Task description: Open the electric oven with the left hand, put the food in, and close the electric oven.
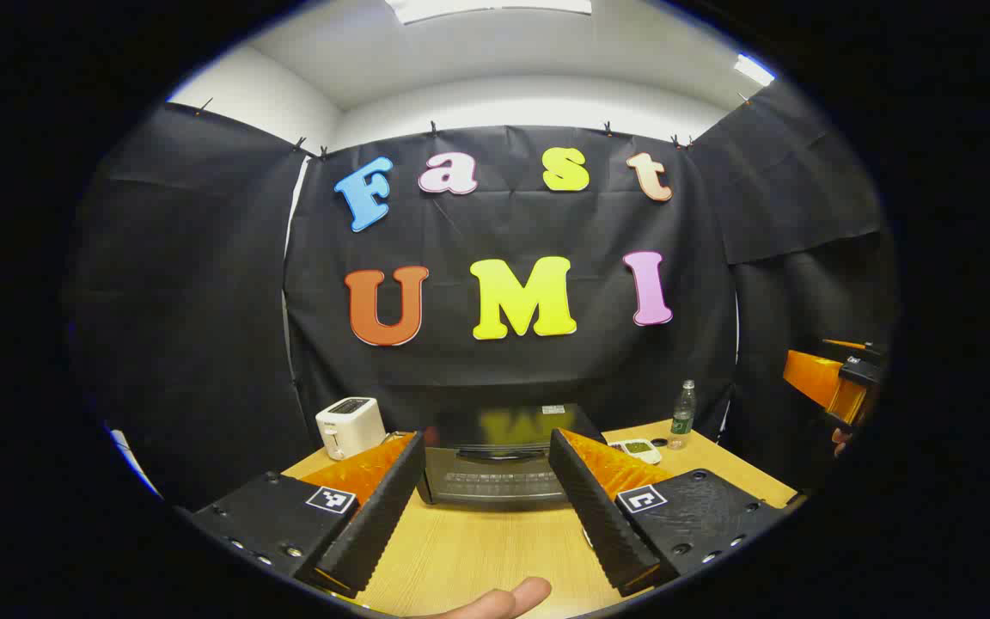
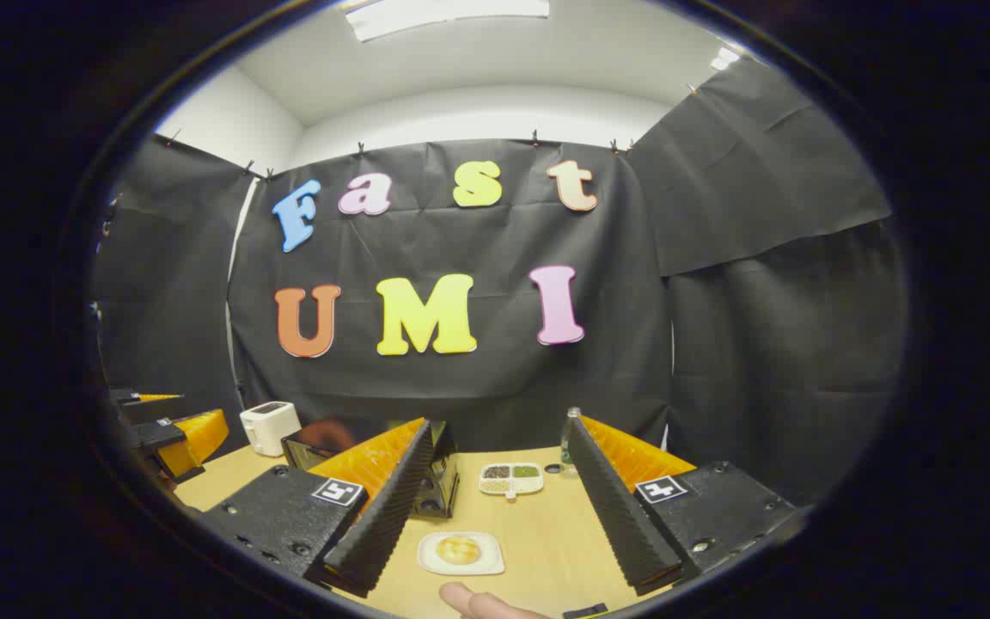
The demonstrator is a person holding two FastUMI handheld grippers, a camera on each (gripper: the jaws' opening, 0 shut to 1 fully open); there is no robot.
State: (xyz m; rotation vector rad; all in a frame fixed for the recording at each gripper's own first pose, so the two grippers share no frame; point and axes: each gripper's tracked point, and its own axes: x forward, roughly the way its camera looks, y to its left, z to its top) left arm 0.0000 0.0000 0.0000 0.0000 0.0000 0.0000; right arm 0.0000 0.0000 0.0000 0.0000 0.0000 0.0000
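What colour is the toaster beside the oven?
White; the toaster shows best in the left gripper view, left of the black electric oven.

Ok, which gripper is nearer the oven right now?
Left. The left gripper faces the closed oven head-on, apart from it. The right gripper is off to the oven's right, above the bun plate.

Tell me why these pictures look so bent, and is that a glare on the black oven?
In the left gripper view the fisheye lens bows the table edge and booth walls; the oven top mirrors yellow from the wall, a reflection rather than harsh glare. In the right gripper view the ceiling light is blown out white, while the bun on its plate stays sharp and evenly lit.
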